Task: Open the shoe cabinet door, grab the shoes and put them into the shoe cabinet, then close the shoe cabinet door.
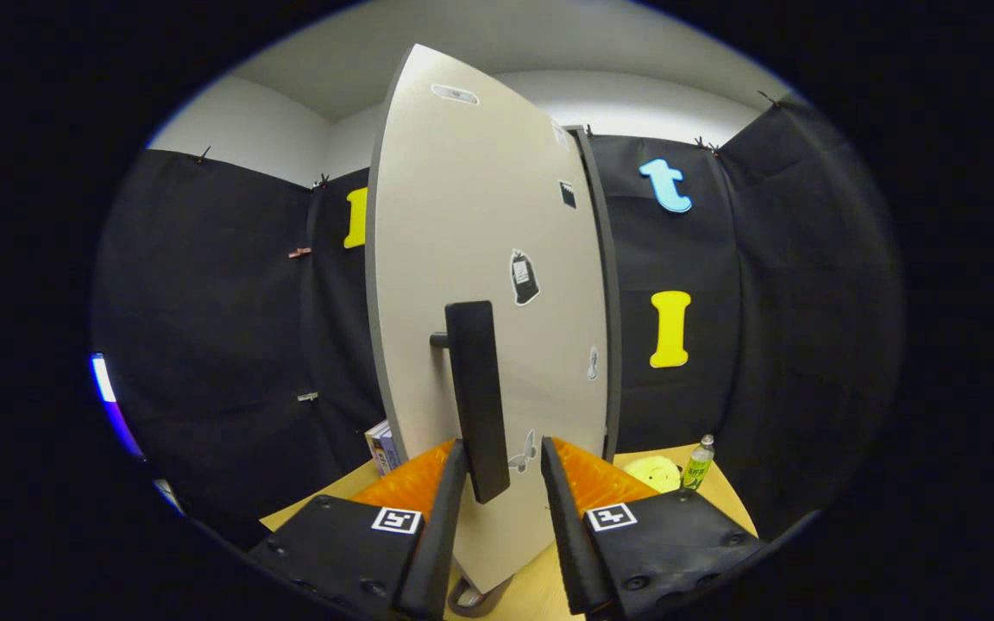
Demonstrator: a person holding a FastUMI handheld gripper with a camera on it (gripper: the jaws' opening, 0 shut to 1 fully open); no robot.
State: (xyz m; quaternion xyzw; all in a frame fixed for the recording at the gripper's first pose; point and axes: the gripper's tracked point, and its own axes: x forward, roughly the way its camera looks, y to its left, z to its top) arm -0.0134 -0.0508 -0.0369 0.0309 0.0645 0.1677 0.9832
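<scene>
The two-finger gripper (502, 457) stands partly open, its fingers (443, 509) straddling the lower end of a flat black vertical bar handle (475, 392); the left finger lies against or just beside the handle's edge, while a clear gap separates the right finger from it, so no two-sided clamp is evident. Whether the left finger truly touches the handle cannot be settled. The handle stands off on a short dark post from the pale beige, smooth-faced shoe cabinet door (480, 259), which rises straight ahead of the fingers and is seen at a slant. Several small stickers (524, 278) dot the door face; their designs are too small to make out. A dark grey cabinet edge (607, 293) runs up just behind the door's right side; the cabinet interior is hidden by the door. The door's bottom corner is cut off between the fingers, above a light wooden tabletop (726, 496). To the right of the fingers, near the cabinet, stand a small clear plastic bottle with a green label (698, 464) and, beside it, a pale yellow round object (652, 472), partly hidden and unidentifiable. To the left, a stack of boxes or books (381, 447) peeks from behind the door, mostly concealed.
</scene>
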